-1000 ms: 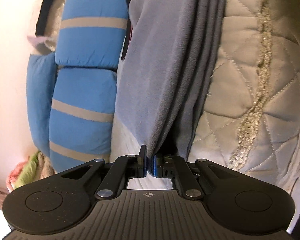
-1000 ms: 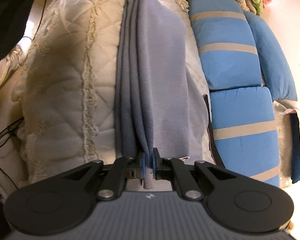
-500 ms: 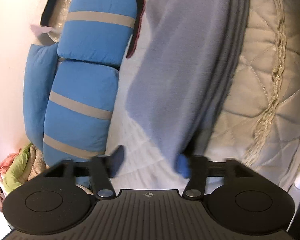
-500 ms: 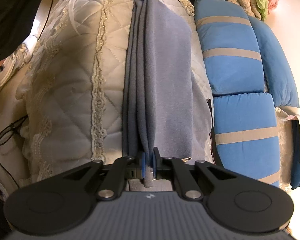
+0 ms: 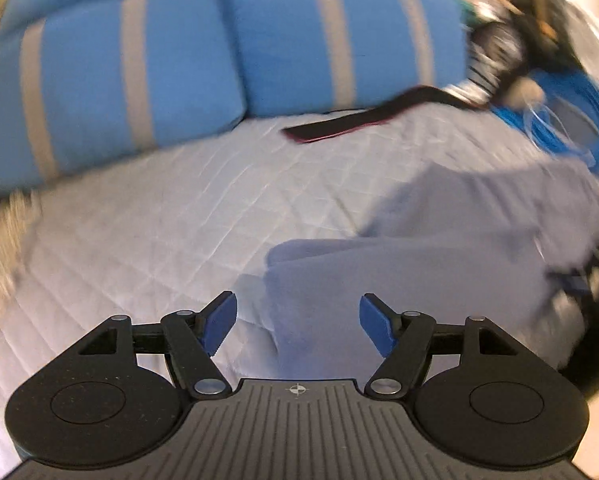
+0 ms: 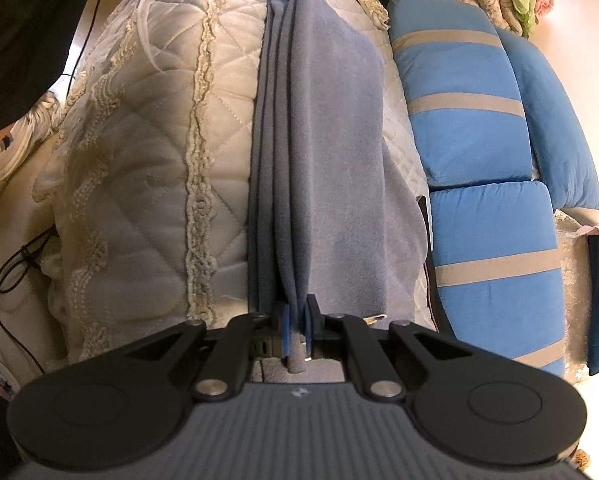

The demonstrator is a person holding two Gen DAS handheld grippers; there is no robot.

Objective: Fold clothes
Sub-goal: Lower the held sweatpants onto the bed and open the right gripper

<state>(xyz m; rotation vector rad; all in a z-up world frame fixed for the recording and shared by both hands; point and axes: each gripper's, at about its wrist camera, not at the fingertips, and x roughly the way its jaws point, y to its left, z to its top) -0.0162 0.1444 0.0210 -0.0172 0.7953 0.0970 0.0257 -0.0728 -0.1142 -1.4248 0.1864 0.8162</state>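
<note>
While the right gripper [image 6: 297, 330] clamps one end of the grey garment [image 6: 319, 140], the cloth's long axis runs straight away from it across the quilted cream bedspread [image 6: 151, 140], folded into a narrow band. The left gripper [image 5: 297, 322] hangs above the garment's other end [image 5: 439, 264], jaws opening with nothing pressed between them, so that hand is nearer the free end. Blue striped cushions [image 6: 479, 160] line the far side.
</note>
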